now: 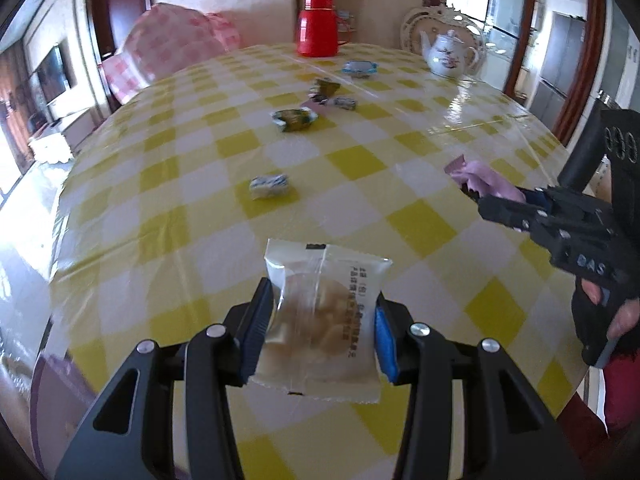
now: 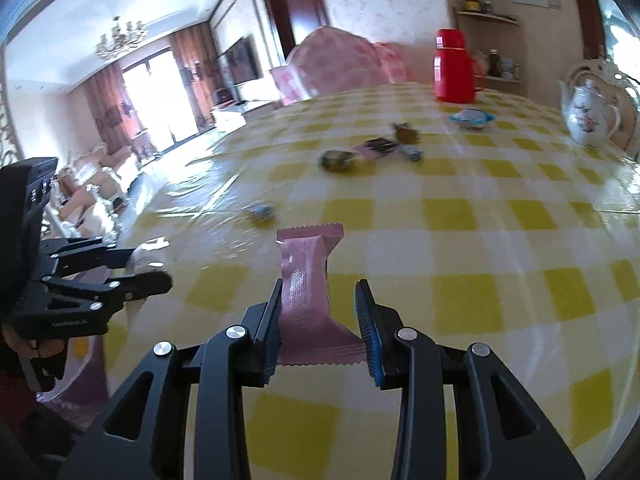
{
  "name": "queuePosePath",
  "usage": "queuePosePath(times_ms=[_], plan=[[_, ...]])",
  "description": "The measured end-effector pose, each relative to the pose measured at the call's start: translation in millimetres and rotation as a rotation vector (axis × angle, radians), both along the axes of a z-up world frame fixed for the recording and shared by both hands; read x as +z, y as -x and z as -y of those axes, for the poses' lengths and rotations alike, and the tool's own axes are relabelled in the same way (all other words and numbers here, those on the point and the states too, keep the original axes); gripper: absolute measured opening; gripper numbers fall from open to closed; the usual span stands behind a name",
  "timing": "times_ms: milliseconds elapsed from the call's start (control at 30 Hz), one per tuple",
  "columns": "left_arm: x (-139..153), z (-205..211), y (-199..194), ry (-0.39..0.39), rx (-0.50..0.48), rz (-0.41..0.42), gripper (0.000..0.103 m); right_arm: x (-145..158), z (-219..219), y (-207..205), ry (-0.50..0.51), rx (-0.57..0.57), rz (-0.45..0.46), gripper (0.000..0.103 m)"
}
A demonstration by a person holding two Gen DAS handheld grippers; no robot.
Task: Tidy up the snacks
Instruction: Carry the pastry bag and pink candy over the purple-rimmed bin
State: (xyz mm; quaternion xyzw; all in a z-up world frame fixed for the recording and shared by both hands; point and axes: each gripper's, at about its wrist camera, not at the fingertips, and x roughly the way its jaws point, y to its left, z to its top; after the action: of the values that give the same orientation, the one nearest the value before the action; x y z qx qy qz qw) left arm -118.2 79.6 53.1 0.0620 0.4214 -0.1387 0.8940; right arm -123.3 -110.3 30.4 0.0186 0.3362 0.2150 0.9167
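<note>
My left gripper [image 1: 320, 300] is shut on a clear-and-white packet of biscuits [image 1: 320, 320] and holds it above the yellow checked table [image 1: 400, 208]. My right gripper [image 2: 320, 304] is shut on a pink wrapped bar [image 2: 306, 292], also above the table; it shows in the left wrist view [image 1: 476, 196] at the right with the pink bar [image 1: 488, 178]. The left gripper shows at the left of the right wrist view [image 2: 160, 272]. Several small wrapped sweets lie further off: a white-blue one [image 1: 270, 186], a green-yellow one [image 1: 294, 118], a blue one [image 1: 360, 68].
A red thermos [image 1: 318, 24] stands at the table's far edge and a white teapot [image 1: 450, 56] at the far right. A pink checked chair back [image 1: 172, 44] stands behind the table. A purple bag [image 2: 88, 380] sits low at the left.
</note>
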Motion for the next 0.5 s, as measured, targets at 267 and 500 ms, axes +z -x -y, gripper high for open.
queuePosePath(times_ms=[267,500], plan=[[4,-40,37,-0.049,0.12,0.055,0.047,-3,-54,22,0.01,0.12,0.001,0.035],[1,-81,62,-0.077,0.214,0.06,0.047,1,-99,39,0.033,0.216,0.015,0.035]])
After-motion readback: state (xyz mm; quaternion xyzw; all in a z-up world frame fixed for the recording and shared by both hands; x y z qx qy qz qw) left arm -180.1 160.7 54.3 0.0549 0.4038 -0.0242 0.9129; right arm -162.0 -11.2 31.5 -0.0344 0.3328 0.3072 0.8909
